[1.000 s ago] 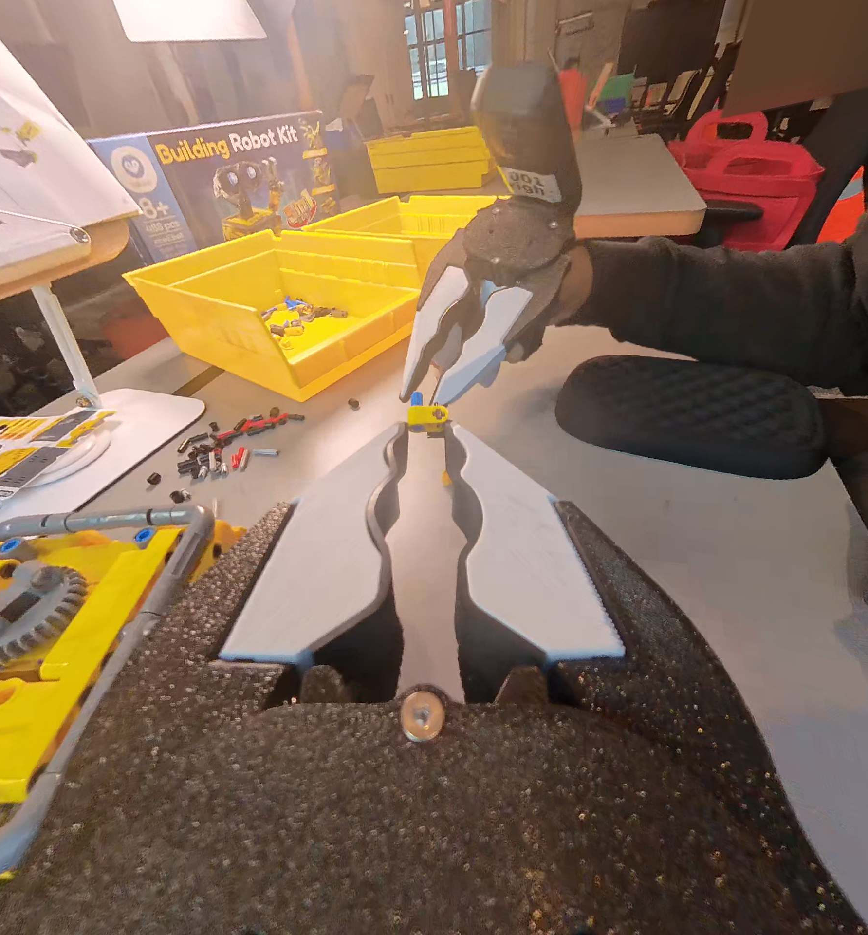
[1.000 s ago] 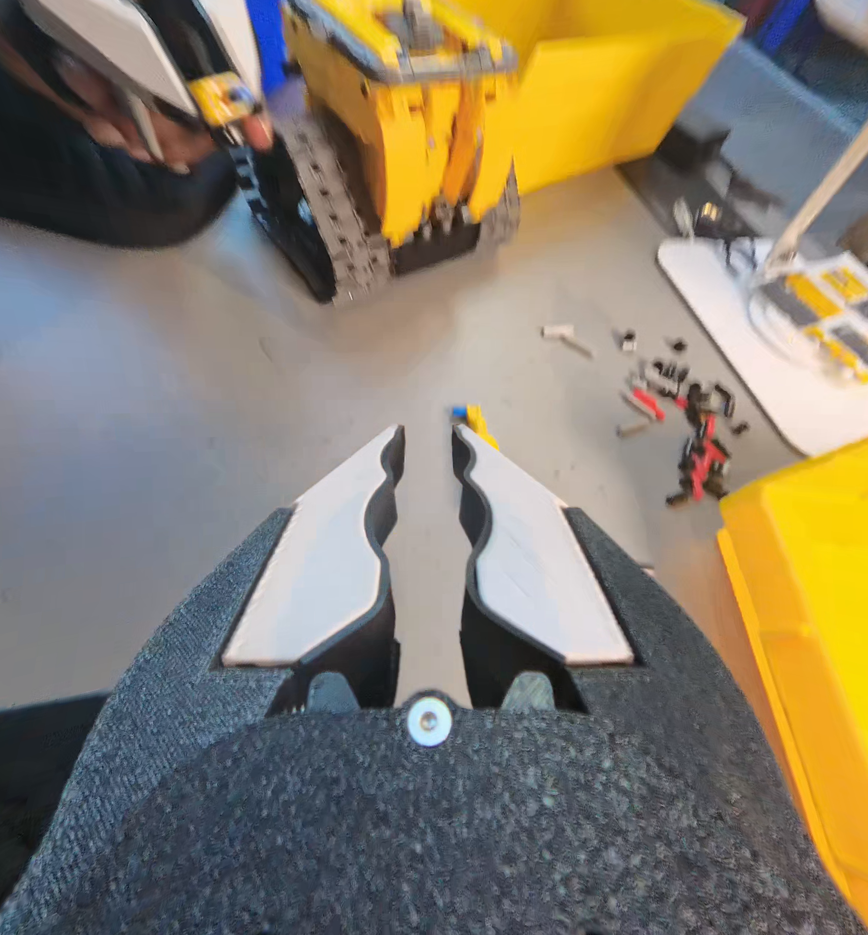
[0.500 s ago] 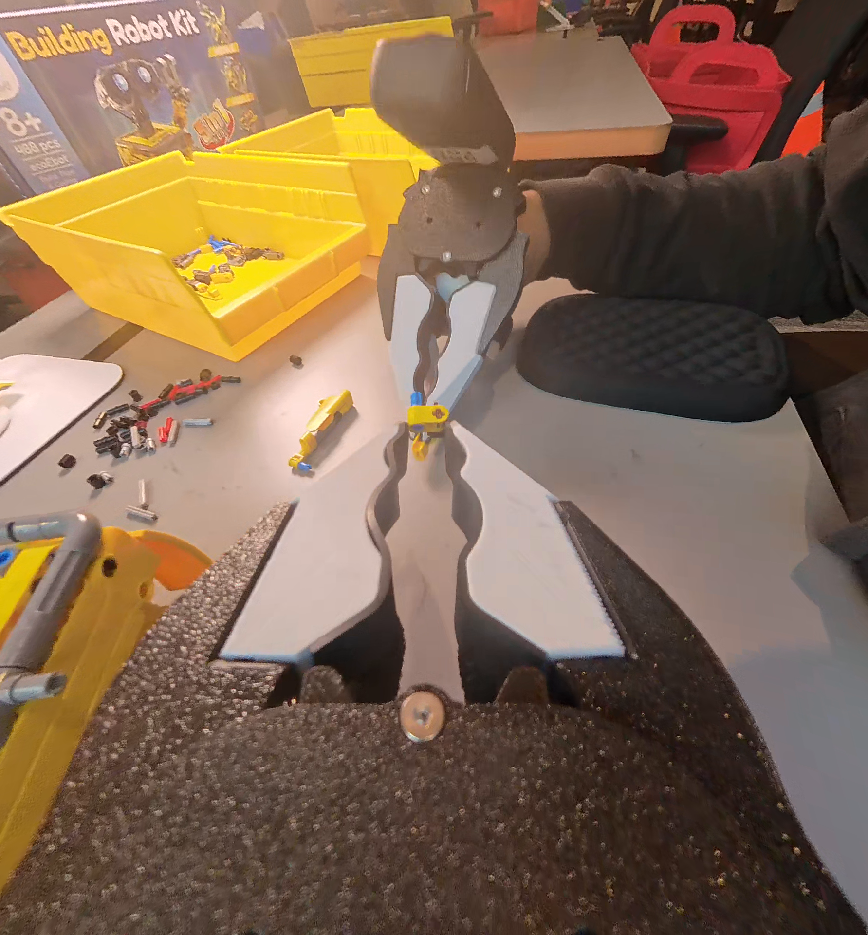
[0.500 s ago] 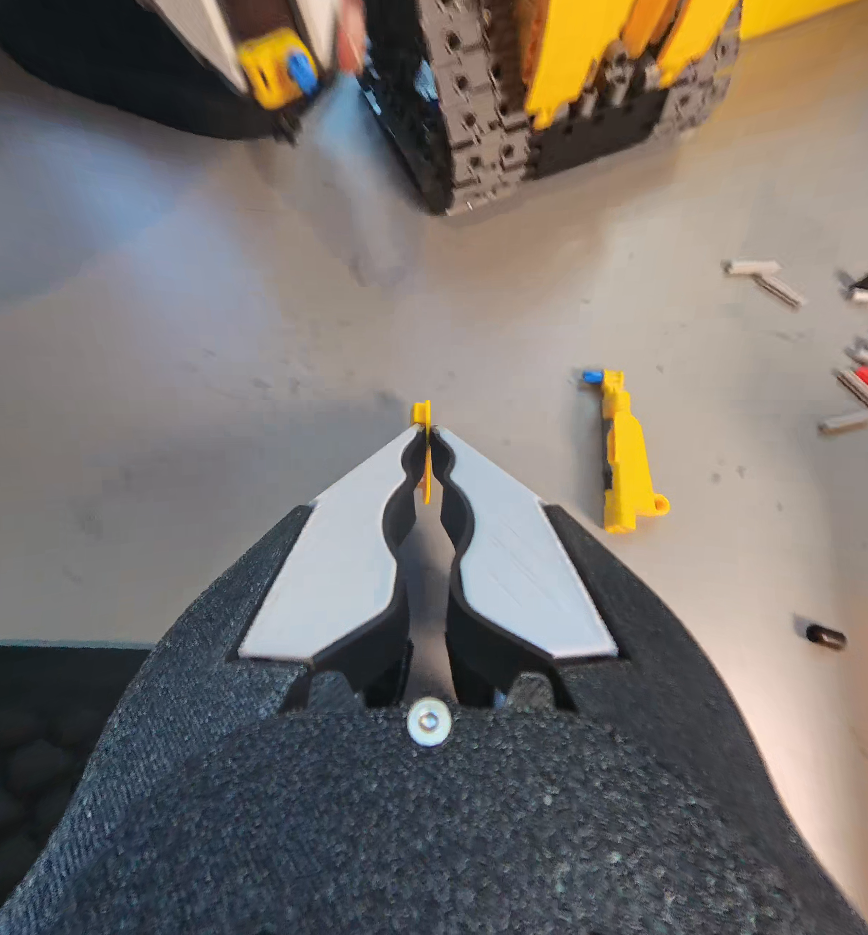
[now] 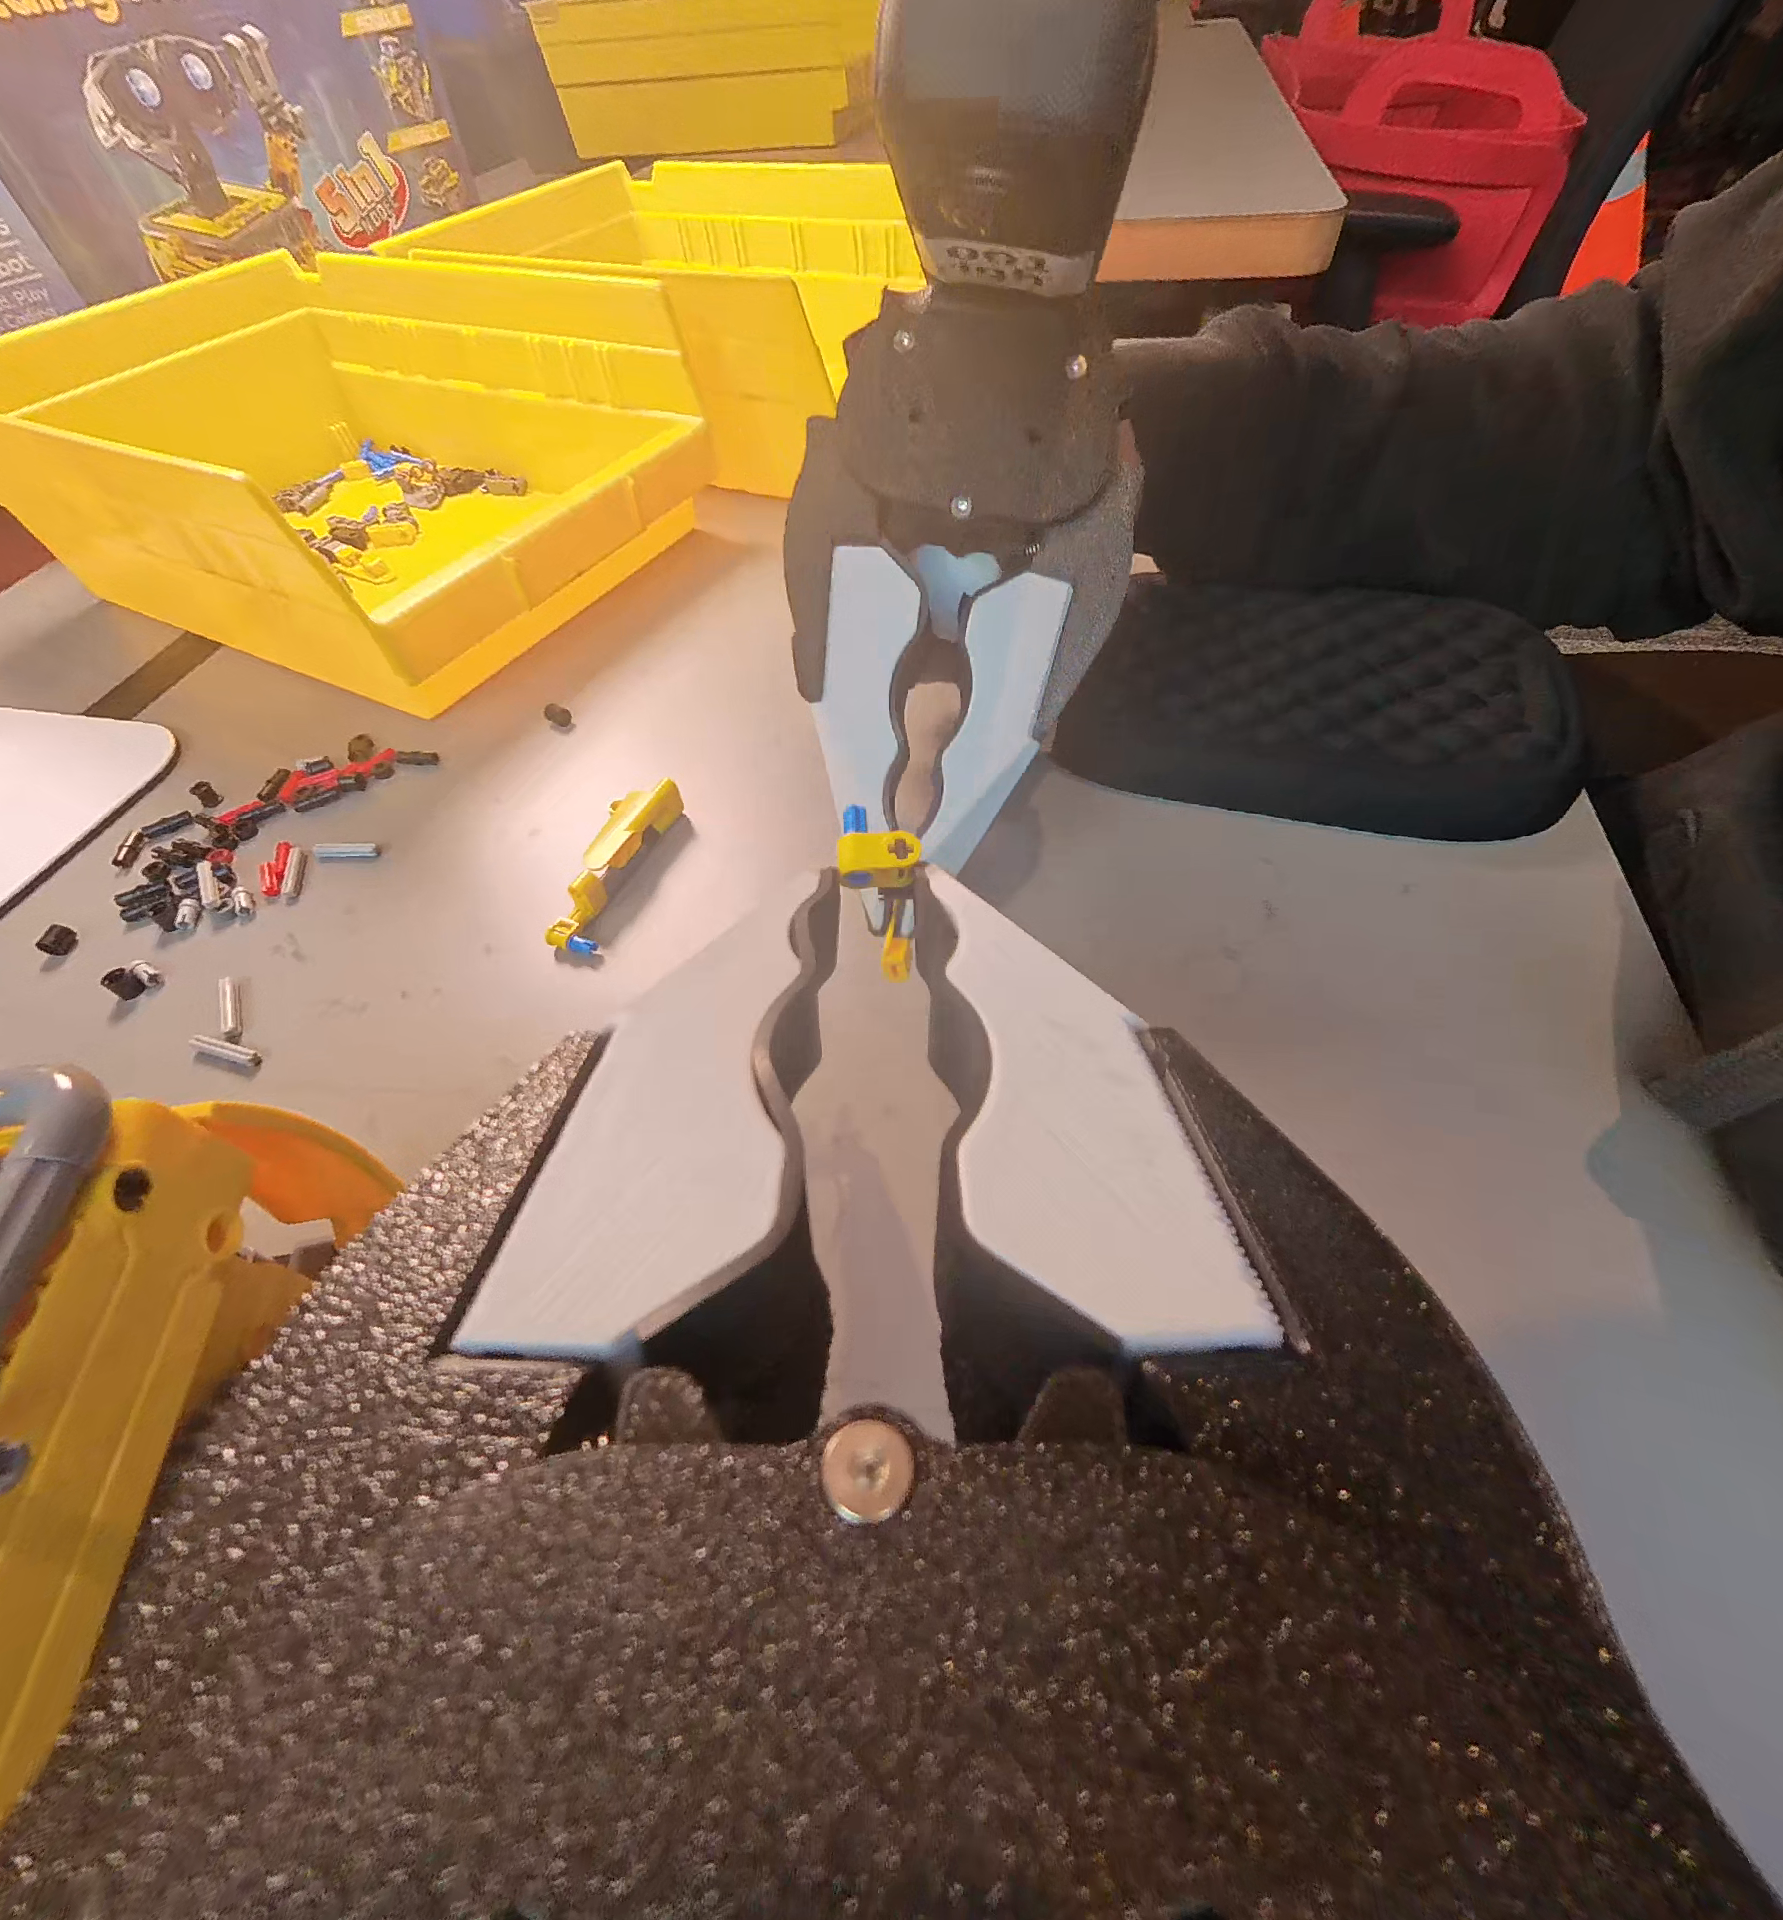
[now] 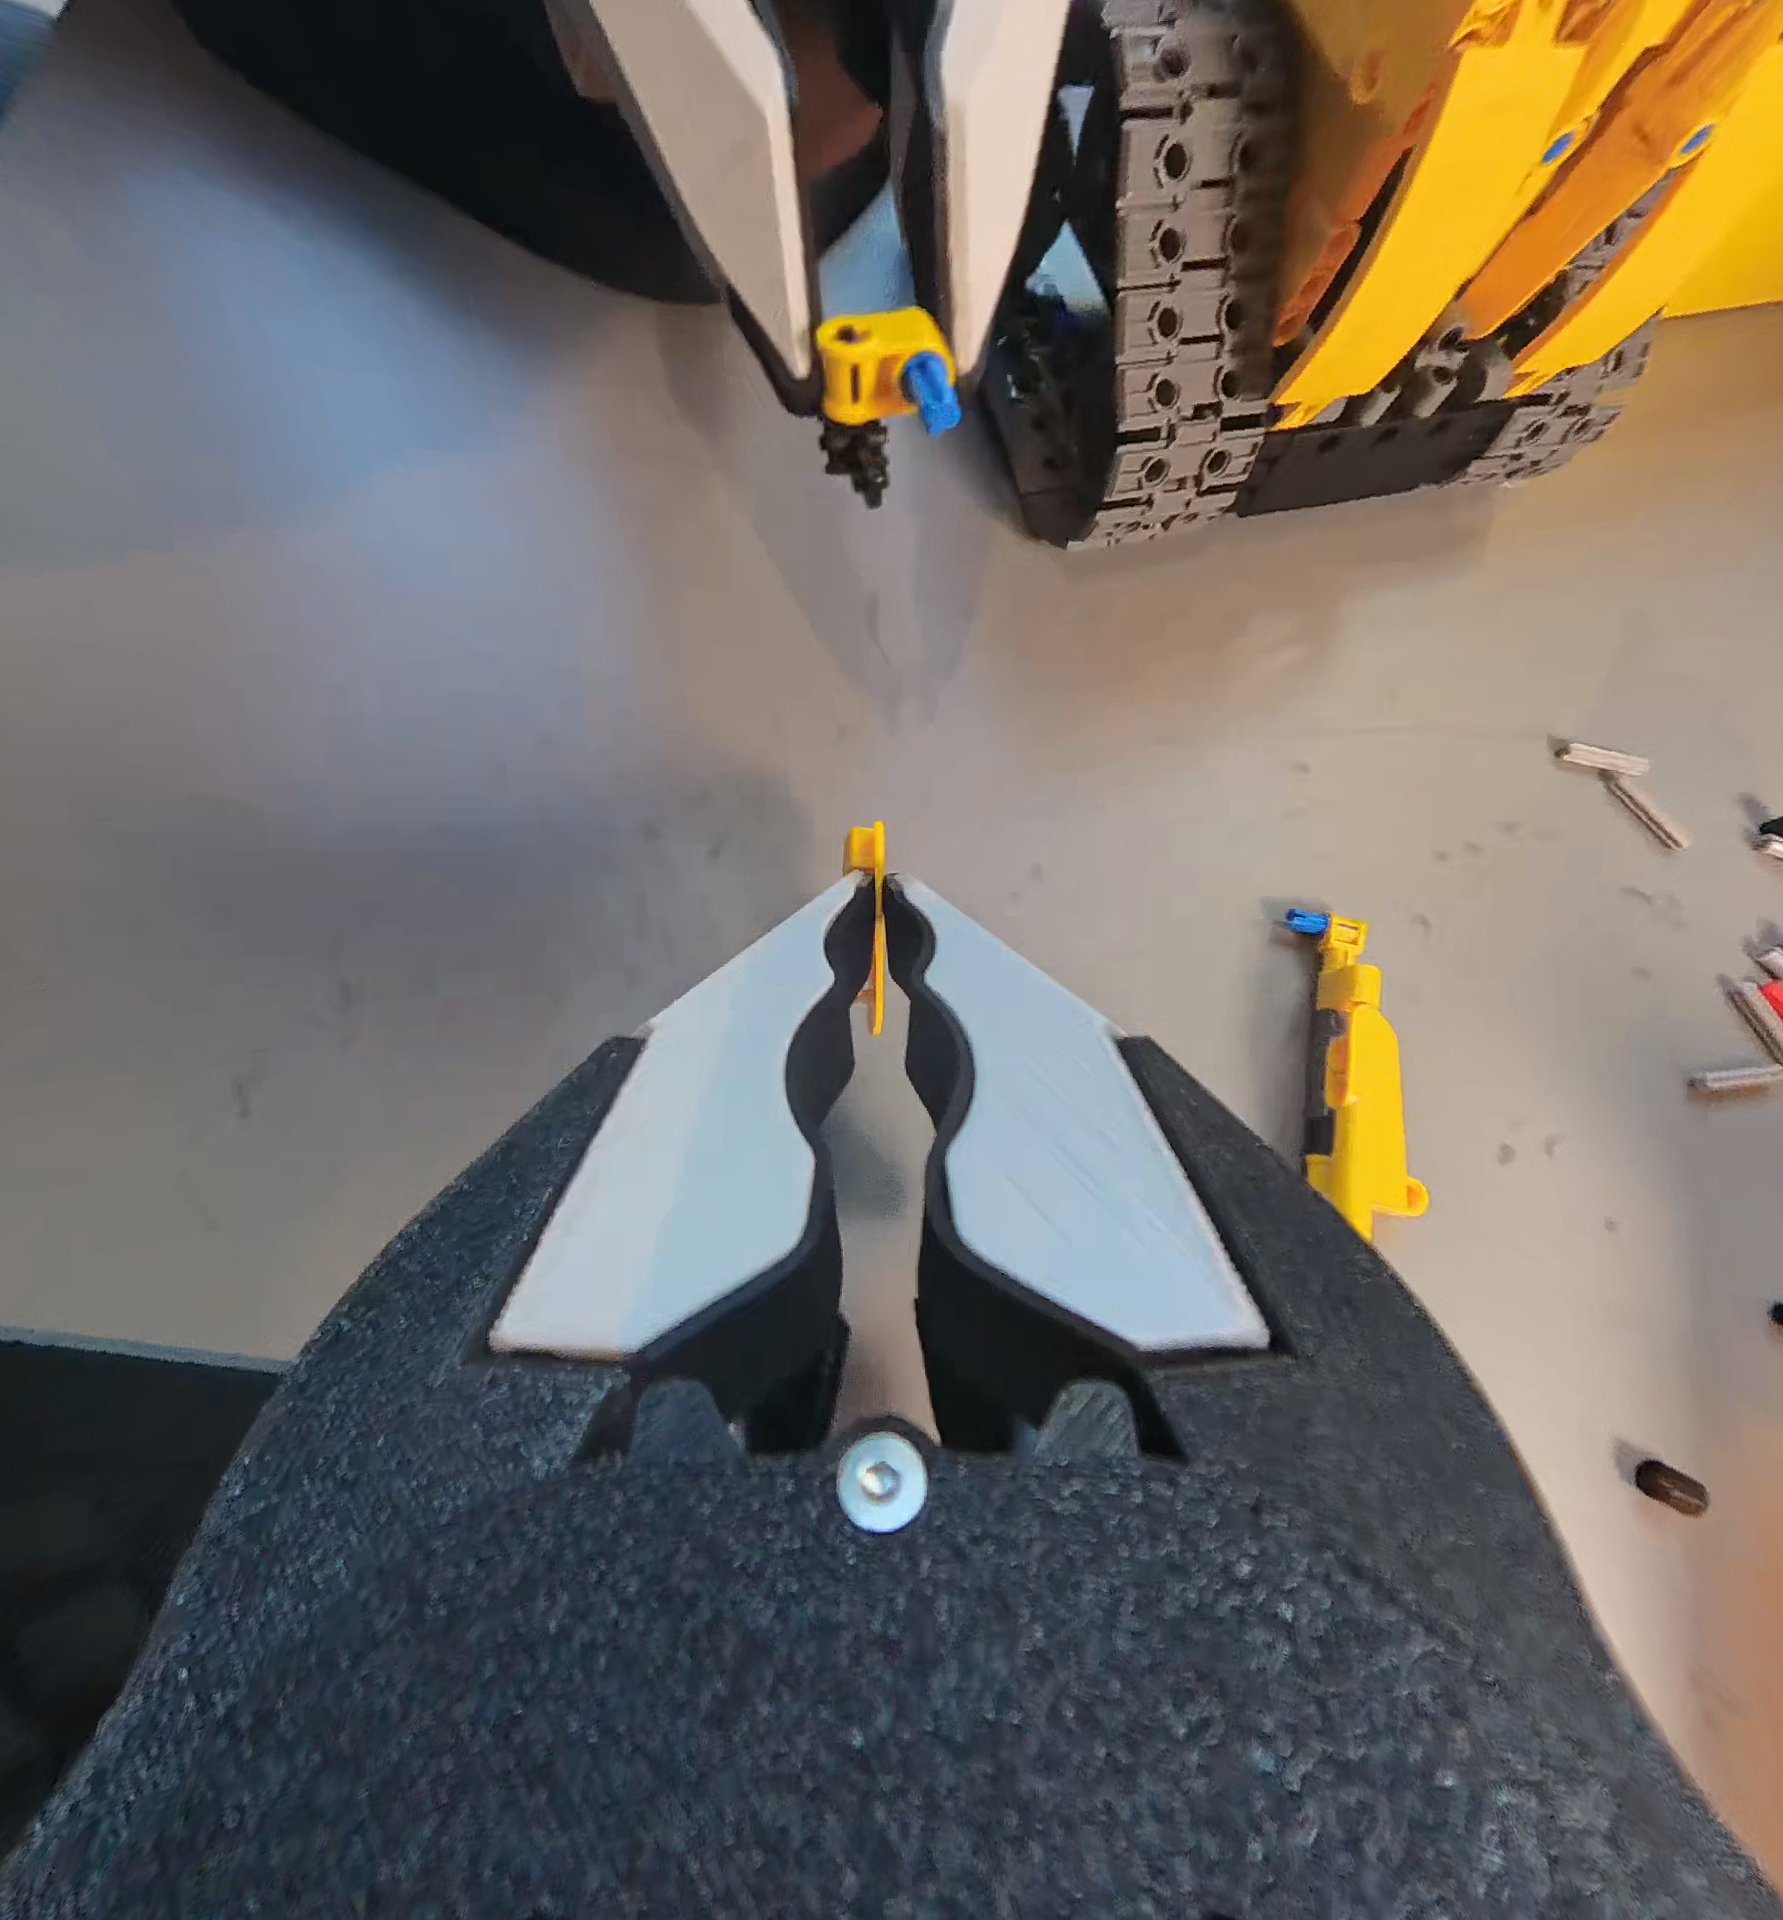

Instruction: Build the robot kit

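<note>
Two hand-held grippers meet tip to tip above a grey tabletop (image 6: 451, 727), each holding a small building-toy part.

The left gripper (image 5: 874, 878) has its two pale fingers drawn close at the tips, clamped on a small yellow plastic connector block with a blue pin (image 5: 871, 850). In the right wrist view this block (image 6: 871, 364) sits crosswise between the fingertips, its blue pin pointing out to the right of the picture, with a short black toothed piece hanging under it.

The right gripper (image 6: 874, 883), held by a person's hand in a dark sleeve (image 5: 1489, 457), is nearly closed, pinching a thin flat yellow plastic piece (image 6: 871, 925). The piece stands edge-on to the camera, its long axis running along the fingers, one end poking out past the tips. In the left wrist view it hangs just beneath the connector block; whether the two parts touch is unclear.

Near the grippers, on the table, lies a longer yellow jointed assembly with a blue pin at one end (image 6: 1354, 1070). Scattered black, red and grey pins (image 5: 232, 842) lie beyond it. A yellow tracked toy vehicle with grey treads (image 6: 1282, 312) stands close by. An open yellow plastic bin holding small parts (image 5: 191, 540) sits farther back.
</note>
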The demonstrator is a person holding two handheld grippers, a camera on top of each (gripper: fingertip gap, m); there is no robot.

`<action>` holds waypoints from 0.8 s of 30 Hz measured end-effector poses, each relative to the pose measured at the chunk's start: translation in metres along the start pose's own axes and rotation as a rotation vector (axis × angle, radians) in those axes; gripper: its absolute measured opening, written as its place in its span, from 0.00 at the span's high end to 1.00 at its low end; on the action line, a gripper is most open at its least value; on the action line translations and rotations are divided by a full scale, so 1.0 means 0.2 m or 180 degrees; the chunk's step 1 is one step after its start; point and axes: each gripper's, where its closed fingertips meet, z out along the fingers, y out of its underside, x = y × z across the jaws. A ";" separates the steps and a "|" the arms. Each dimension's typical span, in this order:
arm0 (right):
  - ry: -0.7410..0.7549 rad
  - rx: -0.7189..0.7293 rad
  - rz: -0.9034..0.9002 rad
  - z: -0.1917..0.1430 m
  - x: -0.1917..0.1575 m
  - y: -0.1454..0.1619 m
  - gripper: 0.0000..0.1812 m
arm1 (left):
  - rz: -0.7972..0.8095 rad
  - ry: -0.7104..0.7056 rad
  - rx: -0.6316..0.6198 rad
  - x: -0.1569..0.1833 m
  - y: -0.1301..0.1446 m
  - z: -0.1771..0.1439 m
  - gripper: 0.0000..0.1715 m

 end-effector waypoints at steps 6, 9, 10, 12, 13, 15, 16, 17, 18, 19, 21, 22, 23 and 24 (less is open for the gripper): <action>0.0053 -0.0280 -0.0213 0.04 -0.02 0.05 0.98 | 0.0000 0.0003 -0.0019 0.00 0.01 0.00 0.92; 0.0088 -0.0267 -0.0181 0.03 -0.01 0.06 0.94 | -0.0002 -0.0005 -0.0012 0.00 0.00 0.00 0.93; 0.0121 -0.0264 -0.0168 0.02 0.00 0.06 0.94 | -0.0005 -0.0006 -0.0013 0.00 0.00 0.00 0.92; 0.0205 -0.0221 -0.0148 0.00 0.03 0.05 0.94 | -0.0008 -0.0011 -0.0012 0.00 0.00 0.00 0.93; 0.0233 -0.0177 -0.0133 -0.01 0.04 0.04 0.94 | -0.0009 -0.0014 -0.0012 0.00 0.00 0.00 0.93; 0.0294 -0.0082 -0.0100 -0.03 0.06 0.02 0.95 | -0.0012 -0.0012 -0.0012 0.00 0.00 0.00 0.92; 0.0317 -0.0079 -0.0083 -0.04 0.07 0.02 0.96 | -0.0013 -0.0016 -0.0014 -0.01 0.00 0.00 0.92; 0.0349 -0.0094 -0.0079 -0.05 0.08 0.03 0.96 | -0.0014 -0.0018 -0.0015 -0.01 0.00 0.00 0.92; 0.0362 -0.0103 -0.0074 -0.06 0.08 0.03 0.96 | -0.0017 -0.0023 -0.0015 -0.01 0.00 0.00 0.92; 0.0365 -0.0098 -0.0059 -0.06 0.09 0.04 0.96 | -0.0021 -0.0030 -0.0017 -0.01 0.01 0.00 0.92; 0.0291 -0.0104 -0.0003 -0.06 0.07 0.04 0.95 | -0.0034 -0.0044 -0.0021 -0.01 0.01 0.00 0.92; 0.0197 -0.0119 0.0030 -0.05 0.05 0.05 0.93 | -0.0039 -0.0049 -0.0021 -0.02 0.01 0.00 0.93; 0.0106 -0.0141 0.0061 -0.05 0.03 0.06 0.91 | -0.0043 -0.0048 -0.0023 -0.02 0.01 0.00 0.93; 0.0055 -0.0174 0.0068 -0.04 0.01 0.06 0.90 | -0.0045 -0.0049 -0.0024 -0.02 0.01 0.00 0.93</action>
